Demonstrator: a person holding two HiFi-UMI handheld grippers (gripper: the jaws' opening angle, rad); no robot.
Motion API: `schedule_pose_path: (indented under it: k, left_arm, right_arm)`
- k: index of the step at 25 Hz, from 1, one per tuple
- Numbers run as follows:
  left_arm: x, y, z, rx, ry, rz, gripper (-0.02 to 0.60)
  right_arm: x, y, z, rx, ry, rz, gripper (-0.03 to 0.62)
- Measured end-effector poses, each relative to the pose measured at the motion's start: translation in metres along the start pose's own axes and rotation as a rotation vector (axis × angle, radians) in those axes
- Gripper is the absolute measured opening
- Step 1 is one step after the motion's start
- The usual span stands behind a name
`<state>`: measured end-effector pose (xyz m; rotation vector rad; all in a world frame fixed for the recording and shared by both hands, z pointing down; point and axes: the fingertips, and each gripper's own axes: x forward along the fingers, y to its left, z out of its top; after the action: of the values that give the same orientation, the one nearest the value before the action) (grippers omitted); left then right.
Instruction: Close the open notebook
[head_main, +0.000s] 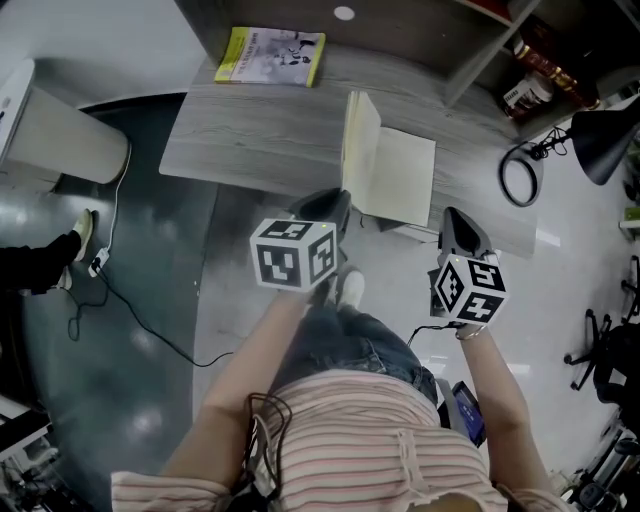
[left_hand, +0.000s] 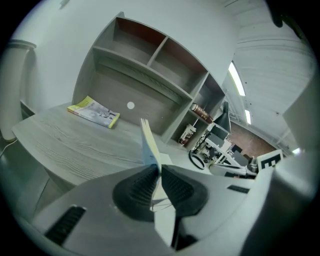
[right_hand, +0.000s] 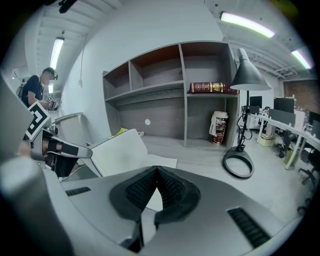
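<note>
Table: a pale grey wood-grain table (head_main: 260, 130) is carrying the scene, with a grey open-fronted shelf unit (left_hand: 150, 55) standing along its far edge.

Person: a person in a striped pink top (head_main: 390, 440) is standing at the near edge, holding one claw in each hand.

Notebook: a cream-paged open notebook (head_main: 405, 175) is lying at the table's near edge. Its right half is resting flat, while its left leaf (head_main: 358, 140) is standing almost upright.

Left claw: the left claw (left_hand: 160, 167) is pinching the bottom of the upright leaf. Its black ribbed pads are closing to a thin slit with the paper running down between them.

Right claw: the right claw (right_hand: 157, 169) is hovering just beside the notebook's near right corner. Its pad tips are meeting and nothing is plainly sitting between them.

Lamp: a black desk lamp (head_main: 600, 140) is standing well apart to the right, its ring-shaped base (head_main: 520, 175) lying on the white floor.

Booklet: a thin yellow-edged booklet (head_main: 270, 55) is lying flat near the table's far left, well apart from the notebook.
</note>
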<state>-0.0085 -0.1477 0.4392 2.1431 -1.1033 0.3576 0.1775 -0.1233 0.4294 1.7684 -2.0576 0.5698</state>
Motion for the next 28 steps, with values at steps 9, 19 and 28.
schedule_pose_path:
  k: [9, 19, 28]
  left_arm:
    - [0.006, -0.018, 0.0, 0.034, 0.012, -0.033, 0.038]
    - [0.012, -0.036, -0.003, 0.078, 0.033, -0.073, 0.038]
    - [0.019, -0.049, -0.005, 0.115, 0.059, -0.107, 0.038]
  right_arm:
    - [-0.014, -0.011, -0.009, 0.023, 0.006, -0.034, 0.008]
    - [-0.027, -0.019, -0.018, 0.045, 0.005, -0.069, 0.008]
    - [-0.035, -0.026, -0.024, 0.065, 0.007, -0.098, 0.008]
